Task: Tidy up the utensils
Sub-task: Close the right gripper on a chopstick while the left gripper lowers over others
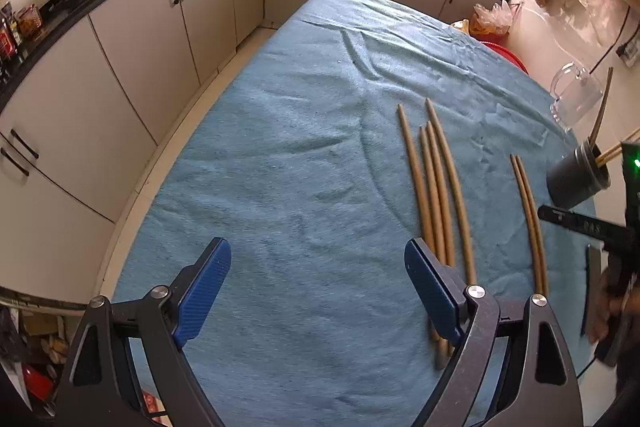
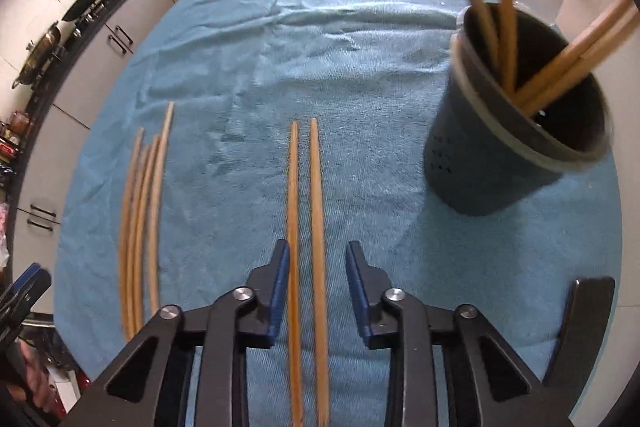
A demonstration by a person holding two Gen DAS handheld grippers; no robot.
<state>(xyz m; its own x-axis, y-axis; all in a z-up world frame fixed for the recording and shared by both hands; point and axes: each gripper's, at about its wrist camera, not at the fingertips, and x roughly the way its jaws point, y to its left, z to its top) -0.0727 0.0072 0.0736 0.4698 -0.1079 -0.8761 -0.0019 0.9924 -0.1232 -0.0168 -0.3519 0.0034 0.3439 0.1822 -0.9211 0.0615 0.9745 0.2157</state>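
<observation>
Two tan wooden chopsticks [image 2: 306, 227] flat on blue-cloth worktop [image 2: 360, 87], long axis parallel to right tongs [image 2: 317, 293], lying between its half-open blue pads, untouched. Left tongs [image 1: 318, 293] wide, empty, farther off. Dark round holder [image 2: 516, 131] ahead-right.

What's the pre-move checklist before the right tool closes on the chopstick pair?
1. Right tool open, fingers either side of the pair of chopsticks: ok.
2. Pair lying flat on the blue cloth, apart from the group of four chopsticks: ok.
3. Fingers low enough to grip: cannot tell.
4. Holder upright, with room beside the chopsticks already in it: ok.
5. Left tool open, holding nothing, clear of the pair: ok.
</observation>
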